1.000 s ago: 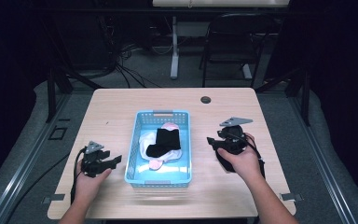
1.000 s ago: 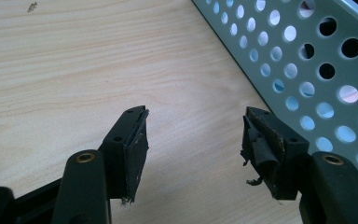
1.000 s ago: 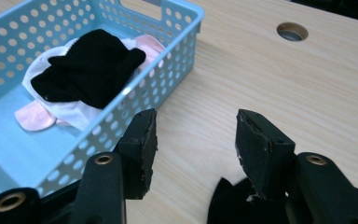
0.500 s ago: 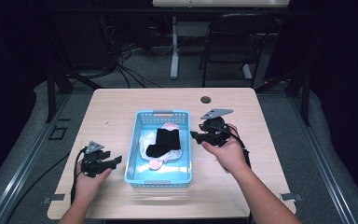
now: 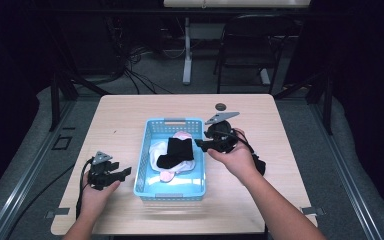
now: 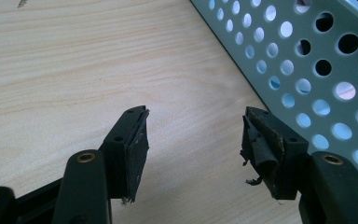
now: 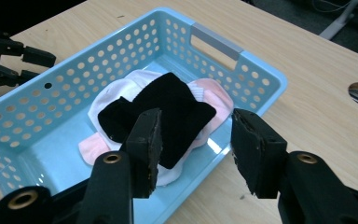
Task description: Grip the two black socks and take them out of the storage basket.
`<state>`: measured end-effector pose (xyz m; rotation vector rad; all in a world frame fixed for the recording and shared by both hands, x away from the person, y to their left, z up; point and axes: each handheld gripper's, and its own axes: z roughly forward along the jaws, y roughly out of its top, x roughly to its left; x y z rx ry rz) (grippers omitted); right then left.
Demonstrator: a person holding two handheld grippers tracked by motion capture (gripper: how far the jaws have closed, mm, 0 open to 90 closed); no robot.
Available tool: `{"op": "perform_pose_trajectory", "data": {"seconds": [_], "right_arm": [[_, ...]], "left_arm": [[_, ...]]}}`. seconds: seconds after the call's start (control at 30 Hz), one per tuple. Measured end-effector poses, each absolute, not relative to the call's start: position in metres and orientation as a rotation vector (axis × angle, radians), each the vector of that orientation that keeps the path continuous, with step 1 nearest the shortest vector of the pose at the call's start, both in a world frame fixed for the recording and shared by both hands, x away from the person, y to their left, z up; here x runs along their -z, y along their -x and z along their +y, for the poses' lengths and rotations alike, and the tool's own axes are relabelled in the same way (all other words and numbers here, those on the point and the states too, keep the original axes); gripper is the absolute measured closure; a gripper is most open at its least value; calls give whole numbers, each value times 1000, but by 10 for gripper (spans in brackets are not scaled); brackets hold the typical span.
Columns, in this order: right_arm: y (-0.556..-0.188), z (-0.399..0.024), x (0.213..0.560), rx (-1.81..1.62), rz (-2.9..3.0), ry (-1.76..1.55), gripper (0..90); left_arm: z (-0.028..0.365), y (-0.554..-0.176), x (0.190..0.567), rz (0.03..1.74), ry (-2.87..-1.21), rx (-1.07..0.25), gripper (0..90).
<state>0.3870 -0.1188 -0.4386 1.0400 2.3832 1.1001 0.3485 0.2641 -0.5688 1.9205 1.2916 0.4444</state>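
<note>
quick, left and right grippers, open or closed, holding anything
left gripper: open, empty, beside the blue basket.
right gripper: open, empty, over the basket's edge near the black sock.

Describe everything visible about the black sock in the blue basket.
The black fabric sock is soft, matte cloth, folded or bunched rather than laid flat. It lies on top of the white and pink socks inside the light blue perforated plastic basket, near its middle. It rests on those socks; the right hand-held gripper hovers open above it, without touching.

No readable text, label, brand, number or sign anywhere: blue basket [image 5: 172, 125] walls plain with holes, desk [image 5: 280, 130] bare wood beside basket, socks in basket unmarked.
</note>
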Motion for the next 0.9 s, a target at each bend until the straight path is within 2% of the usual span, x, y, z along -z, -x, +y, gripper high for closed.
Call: {"op": "perform_pose_trajectory", "data": {"seconds": [0.5, 0.9], "right_arm": [[-413, -79, 464, -1021, 2493, -1026, 501], [-435, -51, 494, -943, 2558, -1025, 386]], "left_arm": [[265, -349, 569, 1292, -1918, -442, 408], [266, -349, 568, 1287, -1914, -444, 408]]}}
